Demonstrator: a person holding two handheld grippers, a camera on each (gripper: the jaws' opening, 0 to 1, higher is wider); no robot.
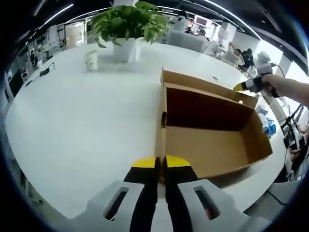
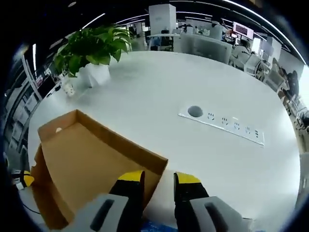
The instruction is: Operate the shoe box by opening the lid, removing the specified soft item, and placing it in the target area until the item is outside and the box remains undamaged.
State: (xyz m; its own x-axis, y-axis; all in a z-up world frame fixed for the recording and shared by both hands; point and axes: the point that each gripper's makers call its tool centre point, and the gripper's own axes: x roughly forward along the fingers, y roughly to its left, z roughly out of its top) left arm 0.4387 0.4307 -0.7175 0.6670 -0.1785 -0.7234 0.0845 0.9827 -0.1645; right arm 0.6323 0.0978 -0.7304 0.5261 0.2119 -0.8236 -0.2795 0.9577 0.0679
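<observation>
Shoe box (image 1: pixel 212 140) sits open on the white bench (image 1: pixel 82 125), close to the bench's near edge in the left gripper view; inside is bare brown cardboard, no soft item visible in it. Left tongs (image 1: pixel 161 163): yellow-tipped jaws pressed nearly together, pinching the box's near side wall at its top edge, so they are holding the box wall. The lid flap (image 1: pixel 207 86) stands up along the far side of the box. The right tongs (image 1: pixel 240 87) come in from the right in that view, held in a person's hand (image 1: pixel 267 83), tips at the far flap's corner; contact is too small to tell there. In the right gripper view the right tongs (image 2: pixel 159 180) have a narrow gap between the jaws, and the edge of the cardboard flap (image 2: pixel 96 159) runs right at the left jaw; cannot tell if they grip it, nothing sits clearly between the jaws. Potted plant (image 2: pixel 91 48) in a white pot stands toward the bench's far edge, a small white cup (image 1: pixel 91 60) just beside it. A white socket strip (image 2: pixel 222 123) with a round hole is set into the bench top, well apart from the box. Office desks and chairs sit beyond the bench.
</observation>
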